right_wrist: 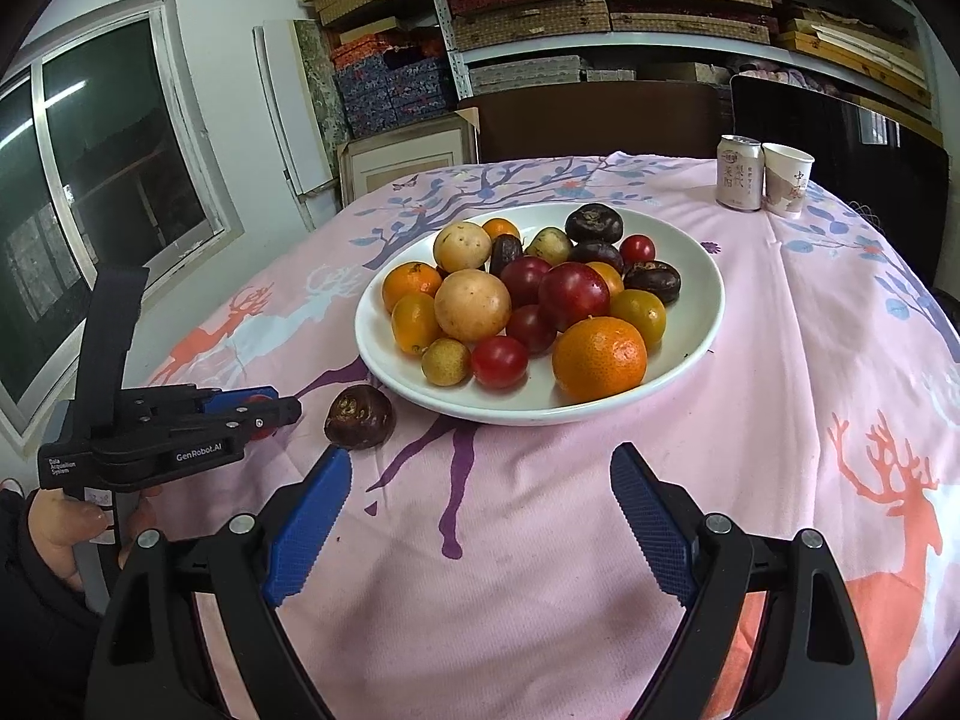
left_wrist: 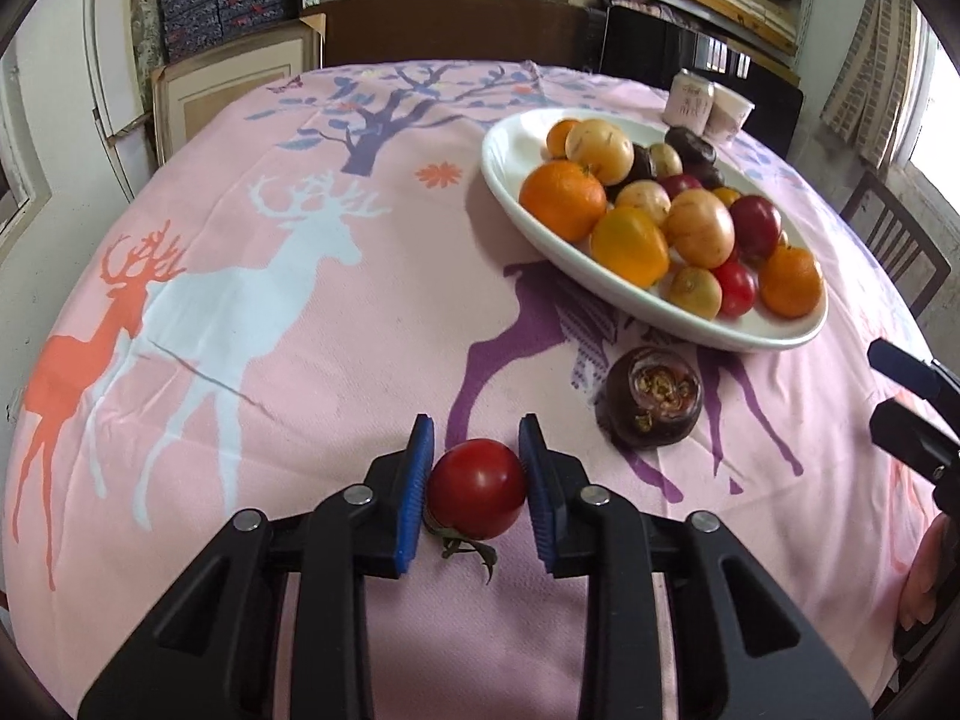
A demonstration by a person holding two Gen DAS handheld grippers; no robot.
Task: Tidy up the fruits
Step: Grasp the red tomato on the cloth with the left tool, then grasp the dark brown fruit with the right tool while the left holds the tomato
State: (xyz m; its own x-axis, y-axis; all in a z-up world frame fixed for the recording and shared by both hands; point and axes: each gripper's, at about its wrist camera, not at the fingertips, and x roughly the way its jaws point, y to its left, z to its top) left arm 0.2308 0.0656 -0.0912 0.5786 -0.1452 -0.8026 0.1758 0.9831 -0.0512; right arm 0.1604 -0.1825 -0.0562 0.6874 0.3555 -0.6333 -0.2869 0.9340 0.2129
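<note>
the pink tablecloth (left_wrist: pixel 372 324), printed with deer and trees, fills the middle of both views over a table; shelves of boxes line the top of the frames, and a window sits at the left edge of the right wrist view. the white plate (right_wrist: pixel 690 294), an oval dish whose long axis runs from upper left to lower right in the left wrist view, lies in the upper right of that frame, heaped with oranges, yellow fruits, red tomatoes and dark water chestnuts. a can (right_wrist: pixel 739 173) and a paper cup (right_wrist: pixel 787 179) stand side by side beyond it.

the left gripper (left_wrist: pixel 477 480) reaches level over the cloth at bottom centre of its view, its blue pads pinching a red tomato (left_wrist: pixel 477 487) from both sides, the green stem end pointing down toward the camera. in the right wrist view a hand (right_wrist: pixel 66 525) grips its handle at lower left.

the right gripper (right_wrist: pixel 480 516) hovers above the cloth at bottom centre, its fingers spread wide with nothing between them.

a loose water chestnut (left_wrist: pixel 653 397) rests on the cloth just beside the plate's near rim, its scarred end facing up.
</note>
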